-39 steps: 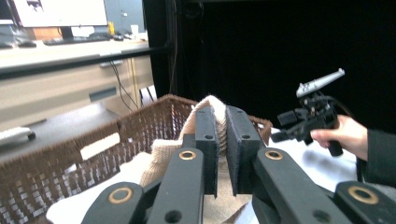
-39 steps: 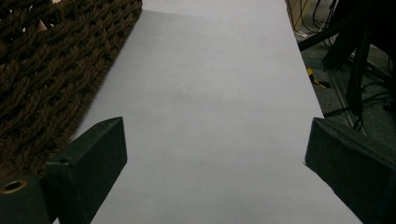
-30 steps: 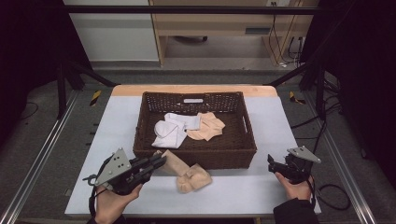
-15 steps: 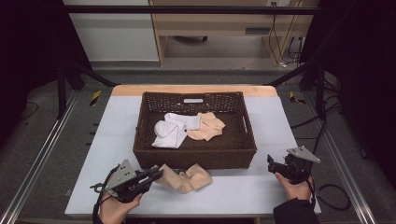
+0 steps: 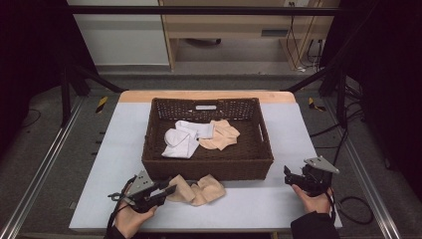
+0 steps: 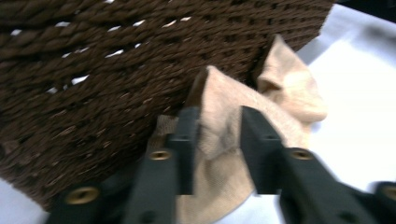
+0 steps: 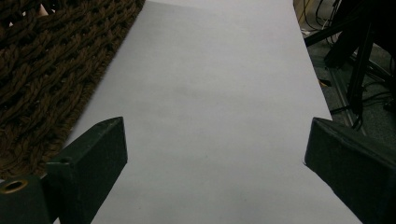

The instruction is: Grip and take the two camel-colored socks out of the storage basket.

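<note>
On the near part of the white table [image 5: 278, 204], just in front of the brown woven basket [image 5: 206, 164], lies a beige sock [image 5: 199, 189], crumpled, with its far edge against the near wall of the basket. The left gripper [image 5: 166, 191] is low at the near left of the table, held by the left hand [image 5: 132, 219], and it points to the right toward the sock. In the left gripper view the two black jaws stand on both sides of a raised fold of the sock [image 6: 224, 135], with the basket wall [image 6: 93, 70] close behind it. The jaws have just been opening; they are now at a narrow gap, the cloth is between them, and the pads seem not to press it any more, though the picture is a little blurred. The sock rests on the table and not in the air. Inside the basket there are a white sock [image 5: 184, 139] at the left and another beige sock [image 5: 219, 135] to its right, touching each other. The right gripper [image 5: 291, 175] is at the near right of the table, held by the right hand [image 5: 311, 196], well apart from the sock. In the right gripper view its jaws are wide apart with only the bare table [image 7: 210, 116] between them, and the side of the basket [image 7: 42, 70] is at the left.
</note>
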